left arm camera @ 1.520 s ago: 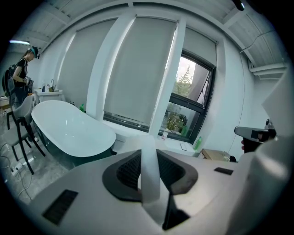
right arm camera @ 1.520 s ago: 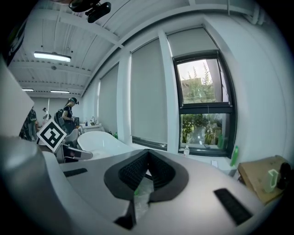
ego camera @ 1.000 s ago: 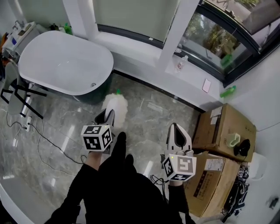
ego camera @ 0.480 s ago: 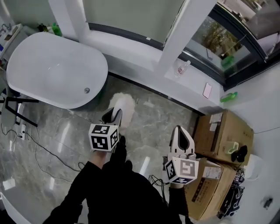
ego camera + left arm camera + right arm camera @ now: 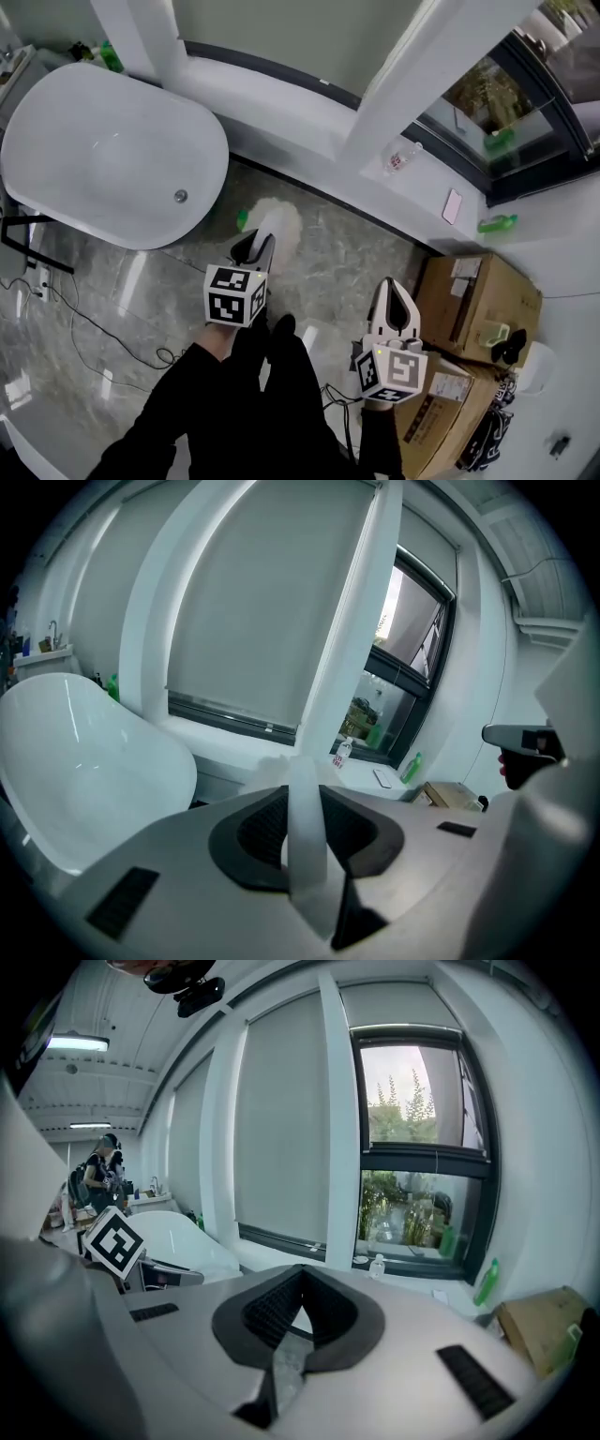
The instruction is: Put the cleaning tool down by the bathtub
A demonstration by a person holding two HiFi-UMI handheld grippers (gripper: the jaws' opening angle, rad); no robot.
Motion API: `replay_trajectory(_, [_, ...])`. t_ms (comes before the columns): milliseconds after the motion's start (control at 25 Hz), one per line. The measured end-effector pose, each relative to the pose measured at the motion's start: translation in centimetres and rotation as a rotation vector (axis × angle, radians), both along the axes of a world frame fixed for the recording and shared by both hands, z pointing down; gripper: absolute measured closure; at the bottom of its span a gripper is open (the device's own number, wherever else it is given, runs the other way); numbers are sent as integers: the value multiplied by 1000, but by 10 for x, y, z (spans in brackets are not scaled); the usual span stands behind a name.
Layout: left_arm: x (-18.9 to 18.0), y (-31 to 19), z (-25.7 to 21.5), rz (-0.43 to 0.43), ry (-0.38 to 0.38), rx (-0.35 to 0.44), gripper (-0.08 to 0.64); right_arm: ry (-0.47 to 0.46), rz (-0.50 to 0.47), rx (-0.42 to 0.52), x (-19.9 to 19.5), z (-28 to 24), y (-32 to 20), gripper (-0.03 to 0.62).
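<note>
In the head view the left gripper (image 5: 253, 248) sits just left of centre, its marker cube (image 5: 234, 295) covering most of its body. Beyond its tips the cleaning tool (image 5: 277, 223) shows only as a fluffy white head with a green bit at its left edge. The handle is hidden behind the gripper there. The head lies over the grey marble floor (image 5: 337, 253), just beside the lower right end of the white bathtub (image 5: 103, 159). Whether it touches the floor cannot be told. The left gripper view settles the grip: the jaws are clamped on a narrow white handle that runs up the middle of the frame between the dark pads (image 5: 258, 832). The fluffy head is only a pale blur past the tips. The bathtub fills the left edge of that view and is cut off by it. The right gripper (image 5: 391, 289) is at lower right of centre in the head view, well apart from the tool. Its own view shows the jaws drawn together at the tips with nothing between them, only floor in the gap behind. At the far left of that view stand the left gripper's marker cube and some small, indistinct people. A clear bottle (image 5: 398, 159) and a green bottle (image 5: 497, 223) lie on the white sill. Cardboard boxes (image 5: 478, 300) are partly cut off at lower right.
</note>
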State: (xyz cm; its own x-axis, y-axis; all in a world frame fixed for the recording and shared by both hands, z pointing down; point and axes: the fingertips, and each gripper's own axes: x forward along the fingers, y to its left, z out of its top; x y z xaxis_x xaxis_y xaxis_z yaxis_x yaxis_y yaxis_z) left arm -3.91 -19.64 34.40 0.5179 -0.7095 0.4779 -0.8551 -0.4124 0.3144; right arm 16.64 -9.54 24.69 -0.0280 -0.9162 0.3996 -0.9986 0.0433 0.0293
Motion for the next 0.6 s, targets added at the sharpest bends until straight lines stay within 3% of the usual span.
replay_trajectory(280, [31, -31, 49, -10, -1, -30, 460, -9, 16, -49, 31, 46, -30, 594])
replay_trajectory(600, [51, -44, 144, -7, -31, -50, 460, -26, -30, -126, 40, 137, -42, 593])
